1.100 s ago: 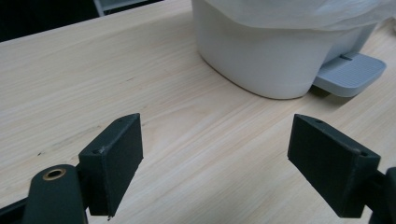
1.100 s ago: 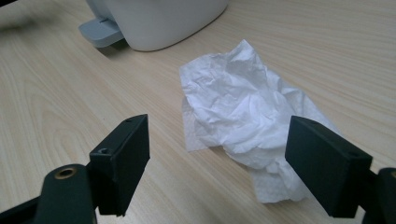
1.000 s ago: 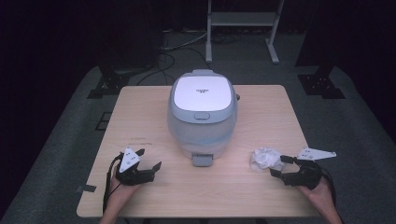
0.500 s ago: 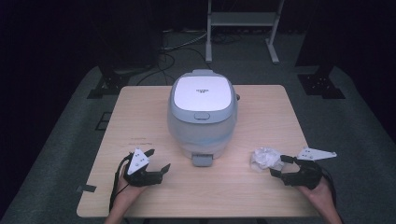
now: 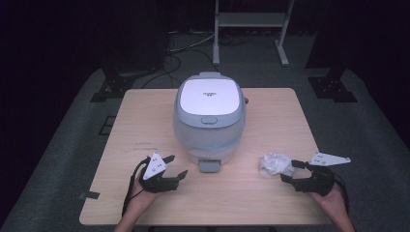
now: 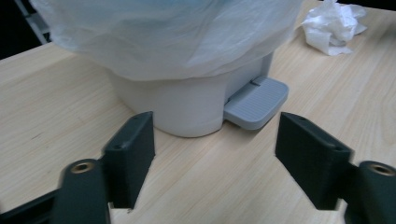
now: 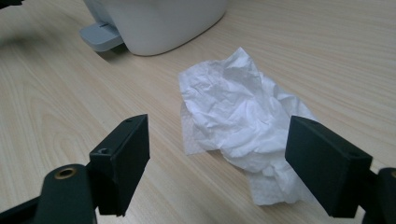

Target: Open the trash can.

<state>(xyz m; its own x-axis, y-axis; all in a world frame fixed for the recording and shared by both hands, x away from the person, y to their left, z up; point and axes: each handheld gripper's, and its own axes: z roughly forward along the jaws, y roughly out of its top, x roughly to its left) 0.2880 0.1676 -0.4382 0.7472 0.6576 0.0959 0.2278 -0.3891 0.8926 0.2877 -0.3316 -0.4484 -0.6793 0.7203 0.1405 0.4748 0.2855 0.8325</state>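
A small white pedal bin with a plastic liner stands mid-table, lid down, its grey foot pedal toward me. The pedal lies just ahead of my left gripper, which is open and empty and sits left of the pedal. A crumpled white tissue lies on the wood at the right. My right gripper is open, its jaws on either side of the near part of the tissue, with nothing gripped.
The wooden table has bare room on both sides of the bin. A metal stand and cables lie on the dark floor behind. A strip of tape hangs at the table's front left corner.
My left gripper has moved right and slightly forward, toward the bin's pedal. The right gripper and tissue have stayed put.
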